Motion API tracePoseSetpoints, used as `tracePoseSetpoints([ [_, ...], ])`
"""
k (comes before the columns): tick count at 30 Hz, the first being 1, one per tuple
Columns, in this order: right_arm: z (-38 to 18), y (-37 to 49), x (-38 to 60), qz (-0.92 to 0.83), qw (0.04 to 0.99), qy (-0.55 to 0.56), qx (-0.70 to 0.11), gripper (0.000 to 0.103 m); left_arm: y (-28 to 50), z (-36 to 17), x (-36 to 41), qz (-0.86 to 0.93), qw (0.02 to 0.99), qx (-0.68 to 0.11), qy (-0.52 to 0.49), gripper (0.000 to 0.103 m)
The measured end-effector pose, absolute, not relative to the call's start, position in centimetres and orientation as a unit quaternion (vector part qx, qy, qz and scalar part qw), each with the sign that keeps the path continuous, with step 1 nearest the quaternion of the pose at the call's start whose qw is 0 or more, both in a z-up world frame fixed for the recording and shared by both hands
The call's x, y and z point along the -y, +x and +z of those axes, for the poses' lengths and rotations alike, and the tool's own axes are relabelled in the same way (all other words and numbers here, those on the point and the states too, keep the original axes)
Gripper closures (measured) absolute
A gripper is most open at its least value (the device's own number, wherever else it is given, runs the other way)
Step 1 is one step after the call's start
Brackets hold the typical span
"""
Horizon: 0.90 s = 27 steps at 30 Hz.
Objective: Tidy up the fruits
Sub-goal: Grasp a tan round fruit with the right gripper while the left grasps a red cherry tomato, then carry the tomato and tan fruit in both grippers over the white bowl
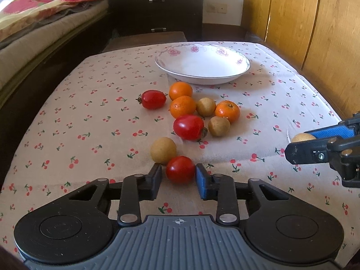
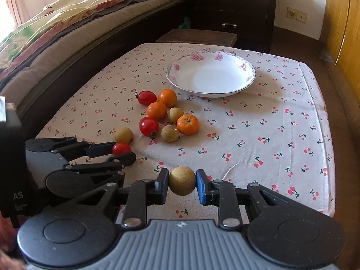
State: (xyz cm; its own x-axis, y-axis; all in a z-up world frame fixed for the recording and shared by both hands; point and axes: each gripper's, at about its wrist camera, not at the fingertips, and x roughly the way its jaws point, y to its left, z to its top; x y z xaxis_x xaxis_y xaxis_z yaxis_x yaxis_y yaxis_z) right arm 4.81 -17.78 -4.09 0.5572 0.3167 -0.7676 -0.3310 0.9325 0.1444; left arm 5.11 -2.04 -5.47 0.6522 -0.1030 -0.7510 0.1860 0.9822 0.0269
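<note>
My left gripper (image 1: 178,172) is shut on a red cherry tomato (image 1: 180,169) at table level; it also shows in the right wrist view (image 2: 121,149). My right gripper (image 2: 182,181) is shut on a tan longan (image 2: 182,180), seen from the left wrist view too (image 1: 302,137). On the cherry-print tablecloth (image 1: 90,123) lies a cluster: two more tomatoes (image 1: 188,127), three small oranges (image 1: 227,111) and three longans (image 1: 163,150). A white floral plate (image 1: 202,65) stands empty beyond them.
A bed with a patterned quilt (image 2: 67,22) runs along the left. A dark drawer cabinet (image 2: 229,6) and a low stool (image 2: 198,36) stand behind the table. Wooden panels (image 1: 303,22) are to the right.
</note>
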Motion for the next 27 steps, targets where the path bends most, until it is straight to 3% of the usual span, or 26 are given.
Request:
tracePoseSetpoints([
  [16,-2.2,5.4,17.5,0.170,0.896,-0.011,-0.411,0.075,4.4,-2.0,2.1,-0.072,0.911,-0.404,0.050,0.069],
  [27,-0.8,9.1,18.0,0.140,0.908,0.011,-0.395,0.075,8.6,0.3,3.2,-0.083,0.919,-0.381,0.051,0.069],
])
